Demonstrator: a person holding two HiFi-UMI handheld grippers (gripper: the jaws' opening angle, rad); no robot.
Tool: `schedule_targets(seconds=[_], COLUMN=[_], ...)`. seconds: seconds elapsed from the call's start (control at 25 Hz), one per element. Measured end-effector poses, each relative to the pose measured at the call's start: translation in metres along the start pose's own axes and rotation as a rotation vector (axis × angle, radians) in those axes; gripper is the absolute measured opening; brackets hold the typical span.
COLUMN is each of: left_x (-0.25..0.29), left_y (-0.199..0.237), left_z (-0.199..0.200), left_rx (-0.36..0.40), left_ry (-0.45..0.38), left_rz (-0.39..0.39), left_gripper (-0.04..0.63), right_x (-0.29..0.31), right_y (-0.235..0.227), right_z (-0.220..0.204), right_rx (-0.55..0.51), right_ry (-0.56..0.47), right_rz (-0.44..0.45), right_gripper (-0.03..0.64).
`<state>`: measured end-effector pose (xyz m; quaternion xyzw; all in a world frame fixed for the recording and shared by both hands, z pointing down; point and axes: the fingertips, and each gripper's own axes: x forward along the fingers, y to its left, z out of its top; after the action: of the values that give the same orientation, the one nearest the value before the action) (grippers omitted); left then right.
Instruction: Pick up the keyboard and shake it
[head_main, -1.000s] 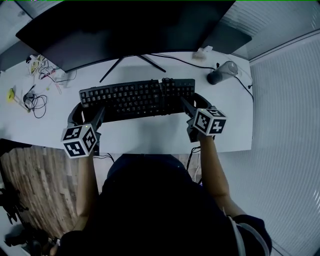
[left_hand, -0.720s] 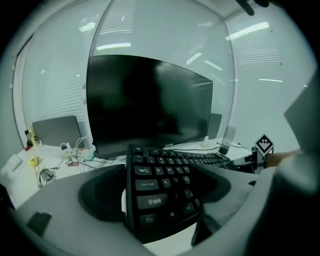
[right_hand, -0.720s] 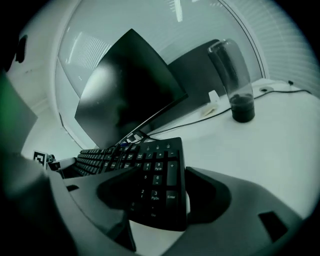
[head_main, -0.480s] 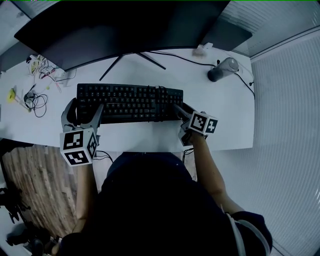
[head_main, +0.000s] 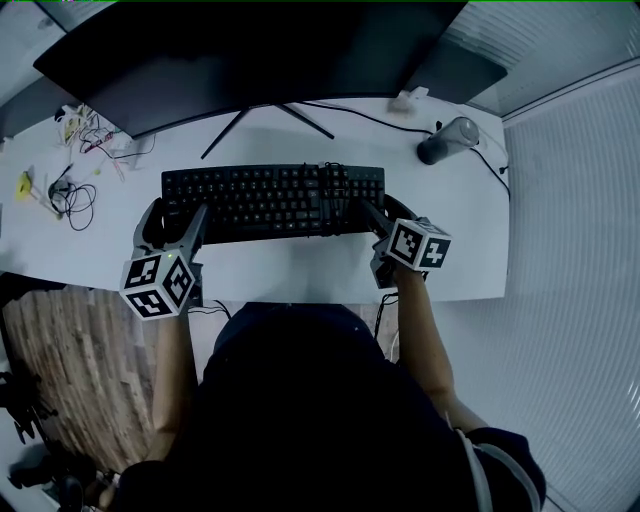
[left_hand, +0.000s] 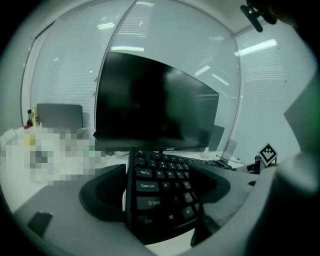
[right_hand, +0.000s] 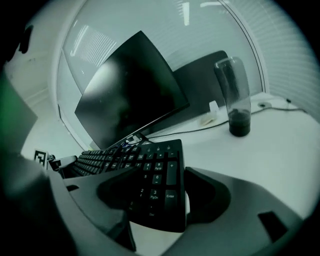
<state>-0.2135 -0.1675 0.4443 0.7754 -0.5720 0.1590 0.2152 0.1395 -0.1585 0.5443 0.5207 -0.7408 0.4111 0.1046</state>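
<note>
Left gripper (head_main: 172, 222) is clamping the keyboard (head_main: 270, 203) by its left end; in the left gripper view I am seeing the jaws closed on the edge beside the Ctrl, Shift and Caps Lock keys. Right gripper (head_main: 385, 212) is doing the same at the far end, its jaws pinching the number-pad corner near the Enter key. I am gripping both ends at once because the board is long and would twist or droop if I were gripping one end only.

Between the two grippers, the keyboard is hanging roughly level and crosswise in front of me, over the white surface (head_main: 300, 270) and just ahead of the monitor (head_main: 250, 60) stand. In the right gripper view bare surface is showing under the near edge, so I am judging the board to be lifted clear, though I cannot tell how high.

A cable (head_main: 332, 168) is trailing from the rear edge toward the monitor, and I am treating it as the limit on my travel. A dark cup (head_main: 445, 140) is standing well to the right, and loose wires (head_main: 70, 190) are lying far to the left, both clear of the board. I am reading this as mid-shake: the grip is looking secure, and I am planning short strokes so the cable is not pulling taut.
</note>
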Motion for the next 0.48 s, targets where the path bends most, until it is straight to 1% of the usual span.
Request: schedule_targets(seconds=[0.16,0.28,0.36,0.48], left_x=[0.012,0.021,0.025,0.030], left_y=[0.001,0.002,0.001,0.001], left_z=[-0.025,-0.042,-0.053,-0.065], left_rx=[-0.138,-0.224,-0.258,-0.268], left_ry=[0.000,0.005,0.022,0.054], left_rz=[-0.046,-0.080,-0.093,-0.095], left_gripper=[0.393,0.392,0.393,0.393], right_x=[-0.016,-0.022,-0.022,-0.018], right_y=[0.001,-0.001,-0.004,-0.009], right_z=[0.025,0.030,0.028,0.022], right_rx=[-0.112,-0.149,-0.159,-0.161], right_ry=[-0.015,-0.010,0.002,0.024], right_rz=[-0.076,-0.114,-0.129,-0.143], right_gripper=[0.304,0.304,0.304,0.304])
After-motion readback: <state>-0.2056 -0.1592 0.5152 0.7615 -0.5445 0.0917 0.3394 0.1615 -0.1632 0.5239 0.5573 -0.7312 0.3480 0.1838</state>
